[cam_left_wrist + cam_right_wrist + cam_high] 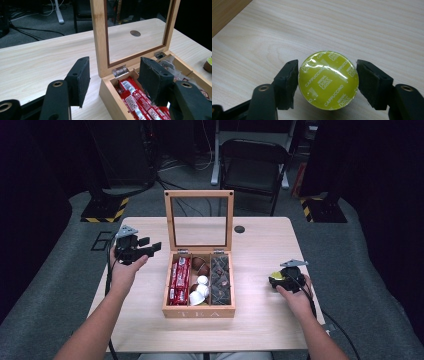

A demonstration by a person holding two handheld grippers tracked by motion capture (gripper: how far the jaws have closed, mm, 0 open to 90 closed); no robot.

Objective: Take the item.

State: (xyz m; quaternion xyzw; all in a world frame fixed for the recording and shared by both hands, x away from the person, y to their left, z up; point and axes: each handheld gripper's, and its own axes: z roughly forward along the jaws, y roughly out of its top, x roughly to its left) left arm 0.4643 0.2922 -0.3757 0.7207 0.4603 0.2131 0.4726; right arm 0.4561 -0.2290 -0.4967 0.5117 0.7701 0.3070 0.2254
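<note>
Round capsule (328, 80), glossy yellow-green foil lid, lies on pale woodgrain table (362, 25) at 3 o'clock of the wooden box (198, 311); right gripper (327, 83) brackets it, jaws spread, right pad just clear; left gripper (120, 80) gapes empty; capsule body hidden.

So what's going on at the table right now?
A person works a gripper in each hand beside an open wooden tea box whose glass lid stands upright. The right gripper sits around a yellow-green cappuccino capsule on the table, right of the box; one pad touches it and a narrow gap shows at the other. The left gripper is open and empty, hovering by the box's left corner, over the red packets.
</note>
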